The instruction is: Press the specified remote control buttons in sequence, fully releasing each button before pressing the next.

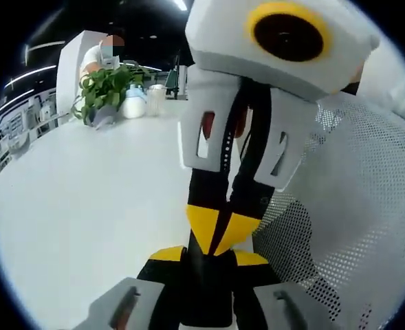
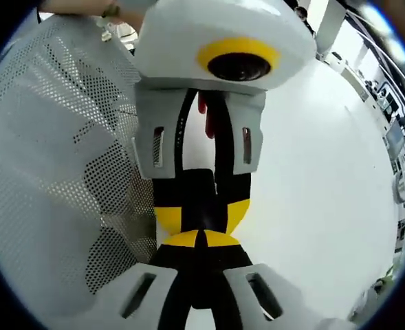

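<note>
My two grippers meet tip to tip over a white table [image 1: 85, 199]. In the left gripper view my left gripper [image 1: 209, 257] rises from the bottom, its black jaws with yellow tips closed together and empty. The right gripper [image 1: 220, 237] comes down from the top, also shut, its yellow tips touching mine. In the right gripper view the right gripper [image 2: 199, 240] is shut at the bottom and the left gripper [image 2: 203, 218] hangs from above against it. No remote control is in sight.
A white perforated mesh panel [image 1: 357, 206] stands close beside the grippers, seen again as the mesh panel [image 2: 54, 144]. At the table's far end are a potted plant [image 1: 106, 89], a white jug [image 1: 134, 103] and a cup [image 1: 155, 100], with a person [image 1: 99, 58] behind.
</note>
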Tool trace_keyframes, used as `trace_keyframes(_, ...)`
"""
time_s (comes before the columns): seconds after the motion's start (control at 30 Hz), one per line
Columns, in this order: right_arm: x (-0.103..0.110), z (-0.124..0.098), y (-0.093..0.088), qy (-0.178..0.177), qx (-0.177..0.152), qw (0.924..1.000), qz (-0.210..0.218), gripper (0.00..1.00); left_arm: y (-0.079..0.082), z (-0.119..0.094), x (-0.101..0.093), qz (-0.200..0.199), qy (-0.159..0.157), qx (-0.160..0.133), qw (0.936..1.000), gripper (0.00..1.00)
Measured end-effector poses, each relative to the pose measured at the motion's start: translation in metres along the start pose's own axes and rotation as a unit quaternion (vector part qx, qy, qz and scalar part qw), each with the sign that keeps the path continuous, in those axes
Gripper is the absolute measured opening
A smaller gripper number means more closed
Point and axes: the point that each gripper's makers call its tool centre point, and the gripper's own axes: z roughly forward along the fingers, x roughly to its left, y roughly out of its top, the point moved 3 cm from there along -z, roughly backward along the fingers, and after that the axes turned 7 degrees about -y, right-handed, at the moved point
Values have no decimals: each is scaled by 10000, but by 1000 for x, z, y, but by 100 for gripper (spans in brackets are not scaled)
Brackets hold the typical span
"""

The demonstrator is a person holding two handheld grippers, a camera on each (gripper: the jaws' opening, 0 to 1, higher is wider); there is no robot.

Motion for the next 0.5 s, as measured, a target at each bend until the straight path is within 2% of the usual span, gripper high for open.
trace_keyframes(0.2, -2, -2, -2, 13, -166, 9990, 416, 0, 0, 0, 0, -18, 8, 2, 10000, 25)
trace_keyframes(0.33, -1, 0, 1, -73, -133, 9996, 251, 0, 0, 0, -1, -43, 5, -10, 10000, 25)
trace_keyframes(0.5, -3, 0, 1, -11, -108, 9995, 294, 0, 0, 0, 0, -41, 2, -14, 10000, 25)
